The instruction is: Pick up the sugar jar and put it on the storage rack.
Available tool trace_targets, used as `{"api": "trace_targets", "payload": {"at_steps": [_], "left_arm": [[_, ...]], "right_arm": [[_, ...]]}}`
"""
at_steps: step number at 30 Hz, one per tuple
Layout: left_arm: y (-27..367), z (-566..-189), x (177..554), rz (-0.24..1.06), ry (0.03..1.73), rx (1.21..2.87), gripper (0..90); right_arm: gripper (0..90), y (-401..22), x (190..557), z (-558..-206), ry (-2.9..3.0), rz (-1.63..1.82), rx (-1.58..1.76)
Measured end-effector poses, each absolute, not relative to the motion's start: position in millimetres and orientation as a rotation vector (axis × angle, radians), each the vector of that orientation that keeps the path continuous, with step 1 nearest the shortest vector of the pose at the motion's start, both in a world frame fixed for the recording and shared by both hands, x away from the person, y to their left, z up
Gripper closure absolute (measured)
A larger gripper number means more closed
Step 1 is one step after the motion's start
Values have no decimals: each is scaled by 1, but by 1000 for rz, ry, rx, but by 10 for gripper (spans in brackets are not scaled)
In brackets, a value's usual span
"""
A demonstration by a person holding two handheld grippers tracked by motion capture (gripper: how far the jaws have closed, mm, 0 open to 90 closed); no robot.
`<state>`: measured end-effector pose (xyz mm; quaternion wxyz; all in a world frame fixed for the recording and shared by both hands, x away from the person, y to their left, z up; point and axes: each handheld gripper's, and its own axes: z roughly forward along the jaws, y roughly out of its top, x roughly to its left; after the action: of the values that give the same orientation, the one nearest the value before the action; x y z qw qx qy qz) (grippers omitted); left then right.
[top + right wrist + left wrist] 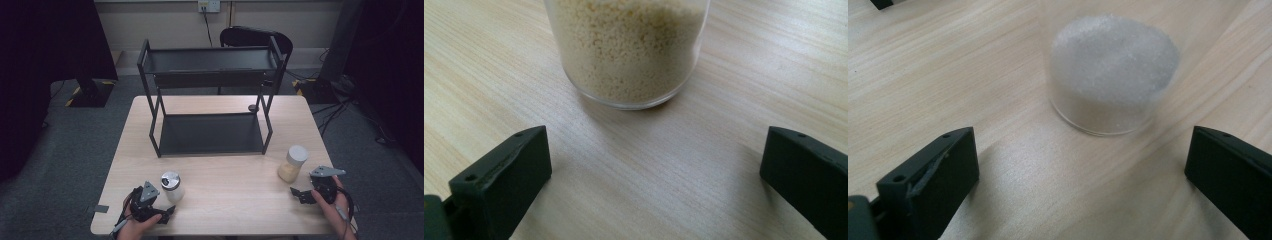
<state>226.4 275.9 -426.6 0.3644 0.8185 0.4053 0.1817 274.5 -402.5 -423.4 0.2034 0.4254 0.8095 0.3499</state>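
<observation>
A clear jar of white grains [171, 186] with a shiny metal lid stands near the table's front left. My left gripper [170, 212] lies just in front of it, jaws wide open. In the left gripper view the jar of white grains [1114, 75] stands a little beyond the open jaws, nothing between them. At the front right stands a jar of yellowish grains [293, 163] with a grey lid. My right gripper [296, 194] rests close to it, open. In the right gripper view the jar of yellowish grains [626, 50] is just ahead of the empty jaws.
A black two-level metal rack [210, 100] stands at the back middle of the wooden table [230, 200]. A small dark round thing [253, 108] lies by its right rear leg. A black chair [250, 37] stands behind the table.
</observation>
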Motion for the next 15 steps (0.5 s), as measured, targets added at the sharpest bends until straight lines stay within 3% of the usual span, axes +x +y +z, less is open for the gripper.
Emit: {"api": "trace_targets", "payload": {"at_steps": [15], "left_arm": [[273, -423, 236, 404, 1034, 2028, 16]], "right_arm": [[0, -402, 274, -423, 2259, 976, 1186]]}}
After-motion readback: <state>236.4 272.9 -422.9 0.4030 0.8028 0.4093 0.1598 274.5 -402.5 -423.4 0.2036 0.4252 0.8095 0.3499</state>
